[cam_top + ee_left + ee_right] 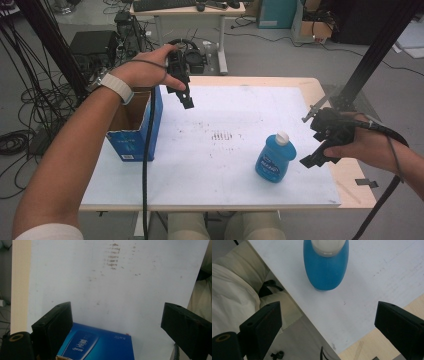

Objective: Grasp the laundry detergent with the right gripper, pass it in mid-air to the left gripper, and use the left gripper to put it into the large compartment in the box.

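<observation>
Nearest me, R gripper (320,142) hangs just right of the blue bottle (276,157), jaws wide, nothing in them. Bottle stands upright near the front edge of the white board (225,115). I'd come in level, centre the jaws on the body below the white cap (282,137), and close slowly so it doesn't tip. Farther back, L gripper (184,97) hovers by the open blue box (135,125), jaws wide too, empty.

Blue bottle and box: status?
Left hand-held gripper open, above the open blue box. Right hand-held gripper open, beside the upright blue bottle, not touching. Nothing between them.
</observation>
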### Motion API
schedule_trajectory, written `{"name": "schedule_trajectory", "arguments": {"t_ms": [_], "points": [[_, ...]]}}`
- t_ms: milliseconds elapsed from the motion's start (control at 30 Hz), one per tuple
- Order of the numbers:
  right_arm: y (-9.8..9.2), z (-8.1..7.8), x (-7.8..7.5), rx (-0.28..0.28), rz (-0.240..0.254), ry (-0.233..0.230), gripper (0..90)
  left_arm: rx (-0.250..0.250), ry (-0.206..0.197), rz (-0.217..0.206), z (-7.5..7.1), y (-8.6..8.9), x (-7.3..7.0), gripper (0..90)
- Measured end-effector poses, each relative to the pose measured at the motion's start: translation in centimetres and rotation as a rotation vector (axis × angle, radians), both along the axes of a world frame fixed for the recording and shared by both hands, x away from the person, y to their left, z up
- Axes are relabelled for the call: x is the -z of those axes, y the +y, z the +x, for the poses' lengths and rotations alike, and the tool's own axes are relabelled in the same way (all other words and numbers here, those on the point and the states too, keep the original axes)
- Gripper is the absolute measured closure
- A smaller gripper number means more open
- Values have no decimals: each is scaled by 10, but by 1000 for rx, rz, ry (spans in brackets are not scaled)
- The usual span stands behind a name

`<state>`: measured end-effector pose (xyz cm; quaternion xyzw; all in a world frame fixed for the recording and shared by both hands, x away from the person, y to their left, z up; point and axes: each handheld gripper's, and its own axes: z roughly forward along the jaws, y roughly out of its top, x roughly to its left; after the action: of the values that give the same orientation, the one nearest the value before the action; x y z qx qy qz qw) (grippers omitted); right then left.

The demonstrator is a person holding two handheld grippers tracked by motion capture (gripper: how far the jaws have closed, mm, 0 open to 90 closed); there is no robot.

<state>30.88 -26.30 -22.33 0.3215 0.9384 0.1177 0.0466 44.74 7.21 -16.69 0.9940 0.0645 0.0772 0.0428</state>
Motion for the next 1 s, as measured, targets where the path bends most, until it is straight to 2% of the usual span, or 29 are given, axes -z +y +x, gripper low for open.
{"name": "schedule_trajectory", "arguments": {"t_ms": [167,333,733,867,1000], "points": [[1,0,1,16,-4,2,70,-5,1,-2,0,1,0,108],[2,-1,2,65,6,5,72,-5,2,3,1,1,1,108],[4,-2,3,69,26,-7,66,-3,-1,0,1,1,1,108],[5,-3,5,97,18,0,59,-1,-2,1,1,0,1,109],[5,-3,9,72,28,-16,53,-2,5,2,1,-1,2,108]]}}
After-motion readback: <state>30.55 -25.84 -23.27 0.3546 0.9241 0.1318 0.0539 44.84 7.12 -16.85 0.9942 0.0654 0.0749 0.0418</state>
